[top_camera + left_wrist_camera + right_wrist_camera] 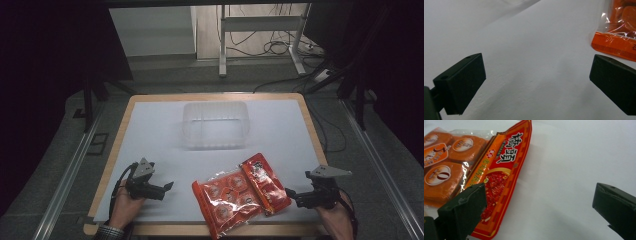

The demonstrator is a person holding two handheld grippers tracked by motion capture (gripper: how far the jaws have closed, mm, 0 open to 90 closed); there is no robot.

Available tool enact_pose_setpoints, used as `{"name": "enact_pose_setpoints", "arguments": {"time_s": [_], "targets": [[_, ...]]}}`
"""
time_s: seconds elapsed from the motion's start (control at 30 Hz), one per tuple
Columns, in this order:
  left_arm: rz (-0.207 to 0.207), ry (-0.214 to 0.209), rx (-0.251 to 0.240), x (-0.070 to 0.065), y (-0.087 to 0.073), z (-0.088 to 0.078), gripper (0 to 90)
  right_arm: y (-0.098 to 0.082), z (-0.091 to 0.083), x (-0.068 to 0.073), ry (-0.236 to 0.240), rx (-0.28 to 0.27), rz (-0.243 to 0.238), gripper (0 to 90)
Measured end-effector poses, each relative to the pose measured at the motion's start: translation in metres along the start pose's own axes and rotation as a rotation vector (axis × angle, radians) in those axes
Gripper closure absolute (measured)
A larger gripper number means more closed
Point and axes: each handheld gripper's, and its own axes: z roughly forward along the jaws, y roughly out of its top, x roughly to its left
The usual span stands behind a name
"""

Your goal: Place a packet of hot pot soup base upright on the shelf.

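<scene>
Orange-red packets lie on the white desk (150, 130) between both tongs: a slim red sachet (499, 182) just ahead of the right tongs (295, 196), and a clear-windowed orange pack (225, 197) ahead of the left tongs (167, 186). Both tongs stand wide open and hold nothing. A clear plastic tub (216, 125) sits well beyond them. Judged stage: approach, nothing yet grasped. Next, the right tongs should close on the sachet's near edge. Sachet bears the characters 橋頭; smaller print is unreadable.

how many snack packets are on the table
2. The clear orange packet lies at the near edge, between the grippers. The red packet lies against its right side, partly overlapping it, near the right gripper.
</scene>
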Motion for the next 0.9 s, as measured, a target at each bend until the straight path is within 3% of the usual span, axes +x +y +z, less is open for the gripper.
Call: {"name": "enact_pose_setpoints", "arguments": {"time_s": [0.47,0.9], "targets": [[0.004,0.004,-0.003,0.0,0.0,0.0,0.1,0.007,0.011,0.013,0.053,-0.004,-0.029,0.0],[0.008,0.004,-0.002,-0.001,0.0,0.0,0.1,0.007,0.03,0.022,0.115,0.051,-0.051,0.0]]}}
